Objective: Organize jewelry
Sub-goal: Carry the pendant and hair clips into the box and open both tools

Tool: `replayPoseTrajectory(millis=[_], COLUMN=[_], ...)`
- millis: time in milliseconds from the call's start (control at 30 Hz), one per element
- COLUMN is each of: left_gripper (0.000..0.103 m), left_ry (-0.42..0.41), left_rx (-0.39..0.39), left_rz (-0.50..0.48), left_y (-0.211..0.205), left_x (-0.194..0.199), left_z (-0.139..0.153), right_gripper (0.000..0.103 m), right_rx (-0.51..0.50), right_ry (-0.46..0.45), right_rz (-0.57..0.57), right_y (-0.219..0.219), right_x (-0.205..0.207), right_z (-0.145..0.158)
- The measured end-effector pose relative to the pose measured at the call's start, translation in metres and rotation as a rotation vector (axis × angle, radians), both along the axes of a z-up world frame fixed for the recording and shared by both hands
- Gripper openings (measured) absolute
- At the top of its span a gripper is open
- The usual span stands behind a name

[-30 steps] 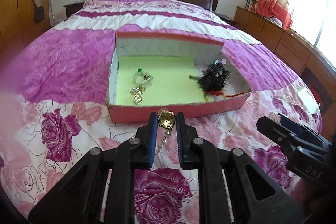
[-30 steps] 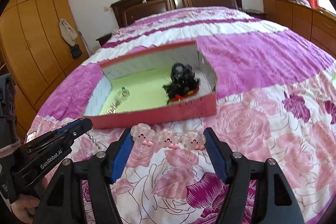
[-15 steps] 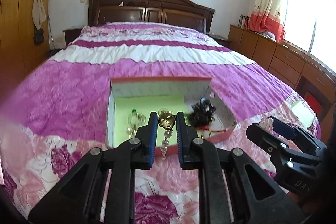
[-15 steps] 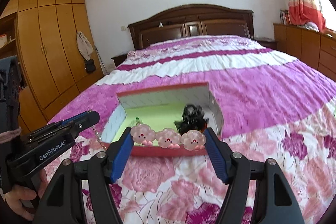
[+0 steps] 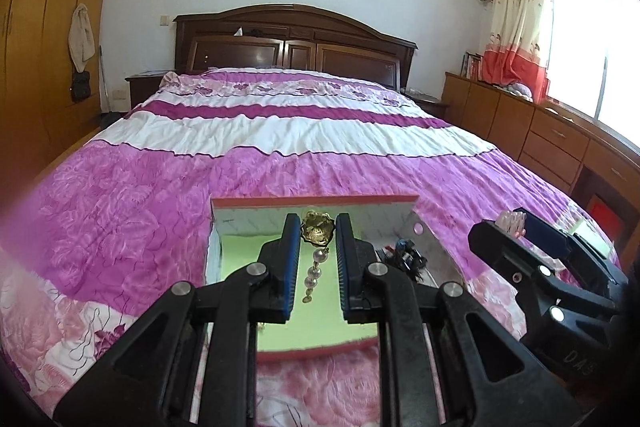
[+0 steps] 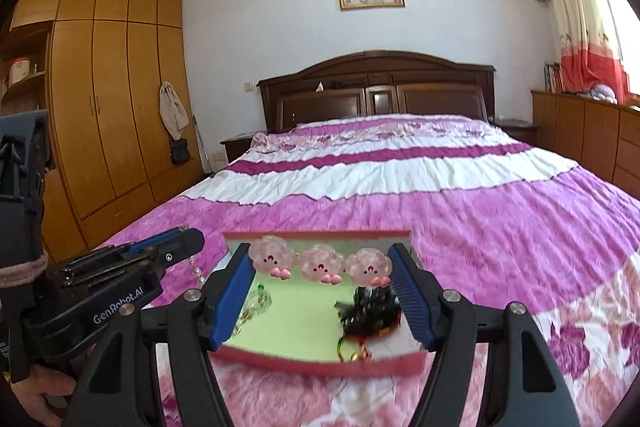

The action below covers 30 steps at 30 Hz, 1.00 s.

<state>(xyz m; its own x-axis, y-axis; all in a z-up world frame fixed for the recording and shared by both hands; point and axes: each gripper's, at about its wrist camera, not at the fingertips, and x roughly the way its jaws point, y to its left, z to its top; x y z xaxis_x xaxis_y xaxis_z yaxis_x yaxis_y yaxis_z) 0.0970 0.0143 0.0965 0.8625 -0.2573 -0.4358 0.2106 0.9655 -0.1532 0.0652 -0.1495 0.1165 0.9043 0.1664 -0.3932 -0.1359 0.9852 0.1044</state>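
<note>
1. Left wrist view: the left gripper (image 5: 318, 227) is seen closed to a narrow gap, with a gold brooch (image 5: 317, 230) pinched between the blue pads (image 5: 293, 259) near their tips.
2. A short string of pearls (image 5: 313, 273) is seen hanging from the brooch, straight down through the gap between the two fingers, ending in a small gold piece.
3. Directly beyond and below the fingertips an open red box (image 5: 316, 201) with white walls and a green floor is seen resting on the pink floral bedspread (image 5: 132, 203); the brooch is held above its interior.
4. To the right of the claw, inside the box, a dark tangle of jewelry (image 5: 406, 257) is lying against the right wall.
5. Further right, the right gripper (image 5: 516, 227) is visible, with pale pink pieces showing at its tip.
6. Right wrist view: the right gripper (image 6: 320, 261) is held fairly wide, and a pink hair clip (image 6: 320, 263) made of three cloud-like figures is spanned crosswise between its blue pads (image 6: 234, 291).
7. Below and beyond the clip, the red box (image 6: 320, 359) is seen, slightly blurred; a clear-and-gold ornament (image 6: 256, 305) lies just inside the left finger, and the dark tangle (image 6: 370, 309) lies just inside the right finger.
8. To the left of the claw, the left gripper (image 6: 182, 243) is visible with the pearls (image 6: 197, 271) dangling from its tip.
</note>
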Motion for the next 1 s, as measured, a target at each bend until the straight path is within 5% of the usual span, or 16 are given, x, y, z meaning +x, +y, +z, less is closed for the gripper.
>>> replayPoseTrajectory(millis=[400, 1000], left_gripper=[0.009, 0.01], left_ry=[0.013, 0.205], left_rx=[0.011, 0.071], left_rz=[0.037, 0.052], left_y=[-0.015, -0.027], left_x=[0.041, 0.071], left_z=[-0.033, -0.092], right_gripper=[0.07, 0.07], right_rx=[-0.012, -0.068], right_ry=[0.028, 0.283], right_rz=[-0.05, -0.078], right_y=[-0.013, -0.017], right_x=[0.052, 0.093], right_z=[-0.038, -0.107])
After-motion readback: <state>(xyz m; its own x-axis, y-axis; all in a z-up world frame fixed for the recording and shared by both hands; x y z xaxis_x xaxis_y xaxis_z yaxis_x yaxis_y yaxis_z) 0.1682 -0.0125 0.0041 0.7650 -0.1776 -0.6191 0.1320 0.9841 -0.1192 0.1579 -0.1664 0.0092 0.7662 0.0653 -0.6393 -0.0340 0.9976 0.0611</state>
